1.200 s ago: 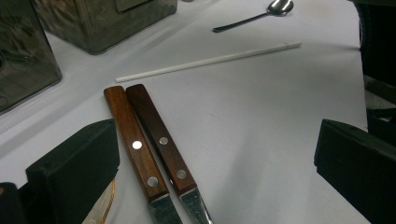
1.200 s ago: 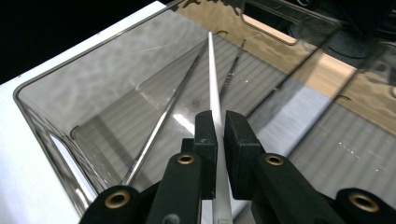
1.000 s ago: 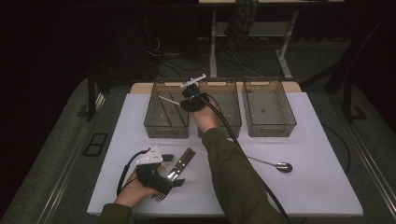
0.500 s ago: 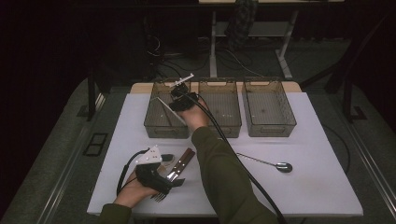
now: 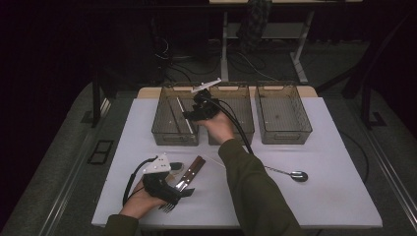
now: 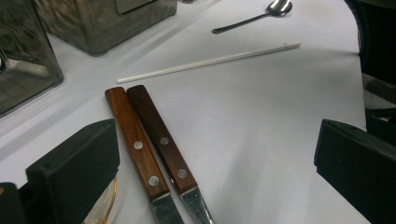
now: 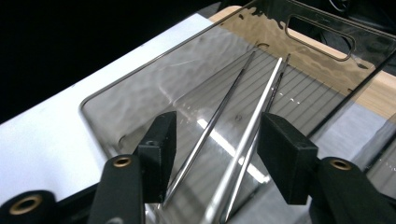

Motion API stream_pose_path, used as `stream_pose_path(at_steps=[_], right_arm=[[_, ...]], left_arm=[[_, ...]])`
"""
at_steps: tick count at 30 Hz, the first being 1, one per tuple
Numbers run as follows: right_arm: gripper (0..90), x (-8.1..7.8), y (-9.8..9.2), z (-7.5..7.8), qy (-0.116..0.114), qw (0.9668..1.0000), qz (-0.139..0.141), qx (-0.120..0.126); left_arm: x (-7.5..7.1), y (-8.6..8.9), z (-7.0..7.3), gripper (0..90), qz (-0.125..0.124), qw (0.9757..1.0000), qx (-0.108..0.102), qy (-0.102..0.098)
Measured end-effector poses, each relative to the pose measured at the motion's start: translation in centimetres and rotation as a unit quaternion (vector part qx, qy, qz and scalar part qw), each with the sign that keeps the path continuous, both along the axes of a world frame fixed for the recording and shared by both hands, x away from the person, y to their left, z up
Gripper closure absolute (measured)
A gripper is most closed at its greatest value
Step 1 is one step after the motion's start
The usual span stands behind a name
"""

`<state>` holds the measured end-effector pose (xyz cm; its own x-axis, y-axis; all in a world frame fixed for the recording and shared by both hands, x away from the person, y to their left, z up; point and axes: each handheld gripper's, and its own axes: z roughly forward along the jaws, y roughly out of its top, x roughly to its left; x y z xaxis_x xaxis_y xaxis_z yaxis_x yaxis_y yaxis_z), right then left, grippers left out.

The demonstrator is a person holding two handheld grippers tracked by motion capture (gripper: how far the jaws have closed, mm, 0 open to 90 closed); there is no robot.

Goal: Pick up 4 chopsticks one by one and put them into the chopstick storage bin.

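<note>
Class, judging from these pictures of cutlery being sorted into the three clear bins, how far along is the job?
Done: metal chopsticks lie in the left bin. In hand: the right gripper hovers over that bin, jaws just opened and empty; the left gripper stands open over two wooden-handled knives on the table. Left: those knives, a white stick and a spoon. The right bin looks empty.

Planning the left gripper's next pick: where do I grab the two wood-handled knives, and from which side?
Judging by their pose, grip the wood-handled knives across both handles, coming from straight above. They lie flat and touching side by side, so the handles form one graspable block between the open left gripper's jaws. Avoid the blades; those look thin against the table.
</note>
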<state>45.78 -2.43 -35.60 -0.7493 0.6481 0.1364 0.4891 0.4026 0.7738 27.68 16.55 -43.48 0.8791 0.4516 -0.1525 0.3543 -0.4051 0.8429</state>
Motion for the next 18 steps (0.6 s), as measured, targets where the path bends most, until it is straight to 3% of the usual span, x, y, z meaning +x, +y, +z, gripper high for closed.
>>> stream_pose_path(at_steps=[6,18], right_arm=[[39.3,-1.7,-2.4,0.2,0.004,0.9996,0.024,0.014],[36.9,-4.9,-6.7,0.8,-0.016,0.9980,0.056,0.024]], left_arm=[[0.0,-0.2,-0.1,0.0,0.000,1.0000,0.008,-0.001],[0.0,-0.3,-0.2,0.0,0.002,0.9999,0.012,0.001]])
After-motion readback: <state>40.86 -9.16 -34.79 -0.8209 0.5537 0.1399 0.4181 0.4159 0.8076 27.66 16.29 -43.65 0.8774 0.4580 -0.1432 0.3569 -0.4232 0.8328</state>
